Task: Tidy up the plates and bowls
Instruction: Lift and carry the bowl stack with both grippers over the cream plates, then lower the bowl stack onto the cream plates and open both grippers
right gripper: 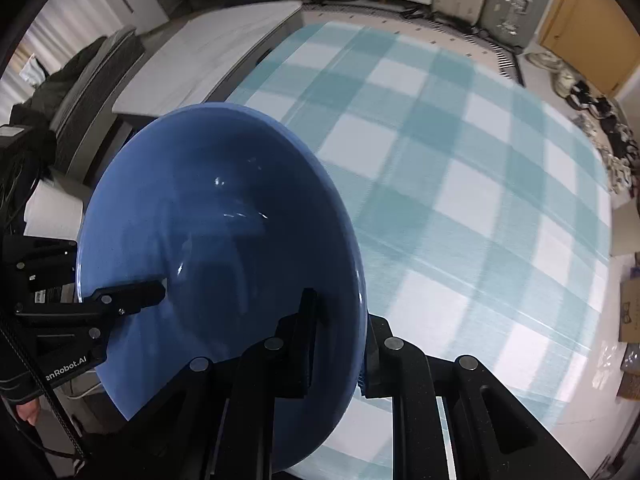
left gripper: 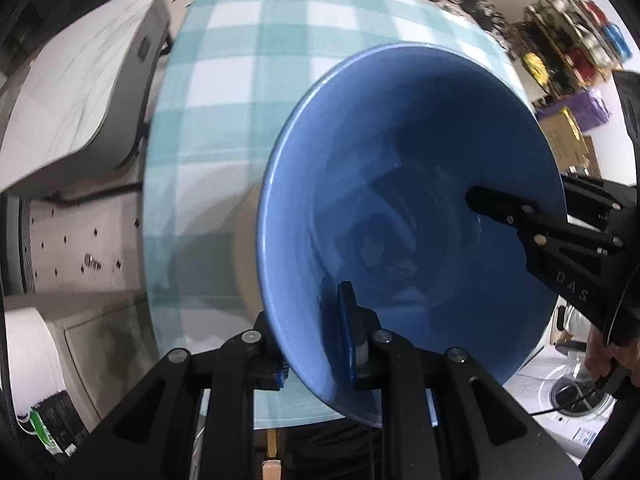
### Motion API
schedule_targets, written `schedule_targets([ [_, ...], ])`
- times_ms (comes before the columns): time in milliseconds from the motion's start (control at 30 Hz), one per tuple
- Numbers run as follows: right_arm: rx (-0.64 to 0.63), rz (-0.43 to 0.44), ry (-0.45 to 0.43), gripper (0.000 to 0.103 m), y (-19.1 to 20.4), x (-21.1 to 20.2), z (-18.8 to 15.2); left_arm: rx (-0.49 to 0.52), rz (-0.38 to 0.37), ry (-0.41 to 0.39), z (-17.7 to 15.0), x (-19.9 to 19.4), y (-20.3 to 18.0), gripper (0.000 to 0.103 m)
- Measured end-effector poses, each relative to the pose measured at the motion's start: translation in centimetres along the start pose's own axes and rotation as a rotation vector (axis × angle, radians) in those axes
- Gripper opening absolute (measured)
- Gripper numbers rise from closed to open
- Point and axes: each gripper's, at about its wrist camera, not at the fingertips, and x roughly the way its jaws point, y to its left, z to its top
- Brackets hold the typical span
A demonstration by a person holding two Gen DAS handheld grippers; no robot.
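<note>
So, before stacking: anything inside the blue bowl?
No food or dishes: the blue bowl holds only one finger of each claw, clamped over its rim. Its underside is hidden.

Table [right gripper: 540, 412], teal-and-white checked tablecloth [right gripper: 460, 184] covering it

One blue bowl [left gripper: 400, 200] is showing, and nothing else of its kind. Two grippers are clamping its rim: the left gripper [left gripper: 316, 360] on one side, the right gripper [right gripper: 340, 344] on the opposite side. One checked tablecloth [right gripper: 460, 160] is lying beneath. One white paper roll [left gripper: 28, 352] is standing off to the side.
</note>
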Motion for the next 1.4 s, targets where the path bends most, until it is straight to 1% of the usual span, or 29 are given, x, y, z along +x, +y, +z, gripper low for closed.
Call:
schedule_targets([
  [100,-0.016,0.005,0.027,0.015,1.2,1.5,0.0,-0.027,-0.002,0.024,-0.6,1.0,1.3,0.018],
  [200,-0.031,-0.001,0.047,0.015,2.0,2.6,-0.2,-0.039,-0.003,0.034,-0.8,1.9,1.6,0.018],
  [433,-0.039,-0.021,0.064,0.015,1.7,3.8,-1.0,-0.037,-0.02,0.038,-1.1,3.5,1.7,0.018],
  [633,-0.039,-0.02,0.074,0.015,1.5,4.4,-1.5,-0.035,-0.009,0.044,-0.9,4.1,1.4,0.019],
  [967,-0.04,-0.016,0.057,0.016,1.3,4.3,-1.6,-0.032,0.002,0.036,-1.1,4.2,1.3,0.02],
  [1100,-0.07,-0.075,0.024,0.018,2.1,4.5,-1.8,-0.02,0.042,-0.014,-1.0,3.8,1.2,0.02],
  [1133,-0.068,-0.077,0.015,0.019,2.2,4.4,-1.8,-0.02,0.04,-0.016,-1.0,3.8,1.2,0.02],
  [1200,-0.056,-0.065,0.011,0.019,2.0,4.4,-1.9,-0.025,0.034,-0.018,-1.1,3.7,1.5,0.023],
  [1300,-0.049,-0.056,-0.001,0.019,1.8,4.1,-1.9,-0.026,0.039,-0.034,-1.1,3.4,1.6,0.023],
  [1367,-0.045,-0.053,-0.011,0.022,1.7,3.7,-1.7,-0.027,0.039,-0.042,-1.0,3.1,1.6,0.029],
  [1400,-0.042,-0.053,-0.016,0.023,1.7,3.5,-1.6,-0.028,0.036,-0.05,-1.1,2.9,1.7,0.029],
])
